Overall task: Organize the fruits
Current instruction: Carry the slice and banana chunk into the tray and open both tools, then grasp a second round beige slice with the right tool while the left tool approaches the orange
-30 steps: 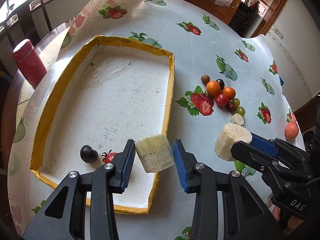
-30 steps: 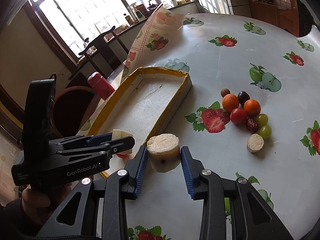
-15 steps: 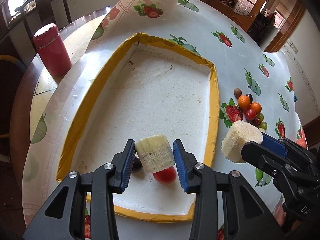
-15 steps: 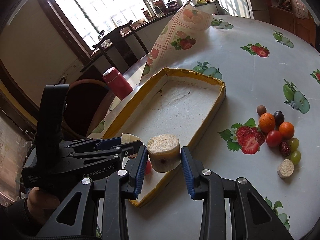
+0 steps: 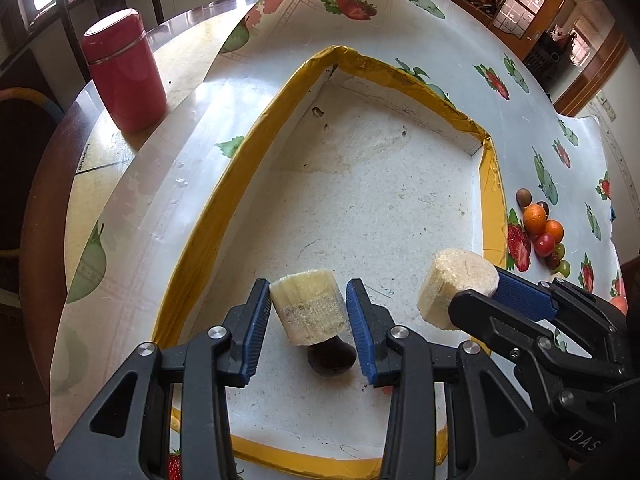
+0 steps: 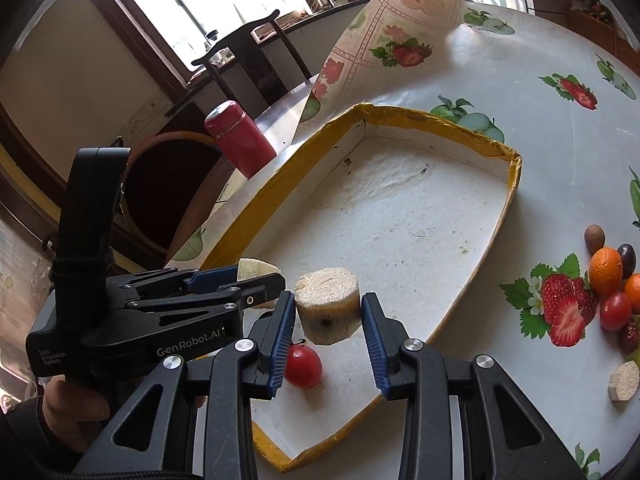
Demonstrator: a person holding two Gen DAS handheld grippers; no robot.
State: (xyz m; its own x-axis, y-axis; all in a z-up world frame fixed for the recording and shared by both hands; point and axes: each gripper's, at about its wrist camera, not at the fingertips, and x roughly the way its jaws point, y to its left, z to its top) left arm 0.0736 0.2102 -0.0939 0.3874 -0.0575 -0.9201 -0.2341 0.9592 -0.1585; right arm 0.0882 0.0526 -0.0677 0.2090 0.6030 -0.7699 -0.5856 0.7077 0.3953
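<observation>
My left gripper (image 5: 308, 312) is shut on a pale sugarcane chunk (image 5: 306, 306) and holds it above the near end of the yellow-rimmed white tray (image 5: 200, 220). A dark plum (image 5: 332, 358) lies in the tray just beneath it. My right gripper (image 6: 326, 320) is shut on a second sugarcane chunk (image 6: 326, 306), also over the tray's (image 6: 256, 200) near end, beside the left gripper (image 6: 256, 276). A red cherry tomato (image 6: 303, 366) lies in the tray under it. The right gripper's chunk also shows in the left wrist view (image 5: 456, 288).
A cluster of small fruits (image 6: 608, 276) lies on the tablecloth right of the tray, with a small cane slice (image 6: 624, 380) nearby. A red thermos (image 5: 122, 72) stands left of the tray. A chair (image 6: 248, 60) stands behind the table.
Both grippers have moved left and forward with their cane chunks, from the tray's right rim to over its near end. The plum and tomato now lie under them.
</observation>
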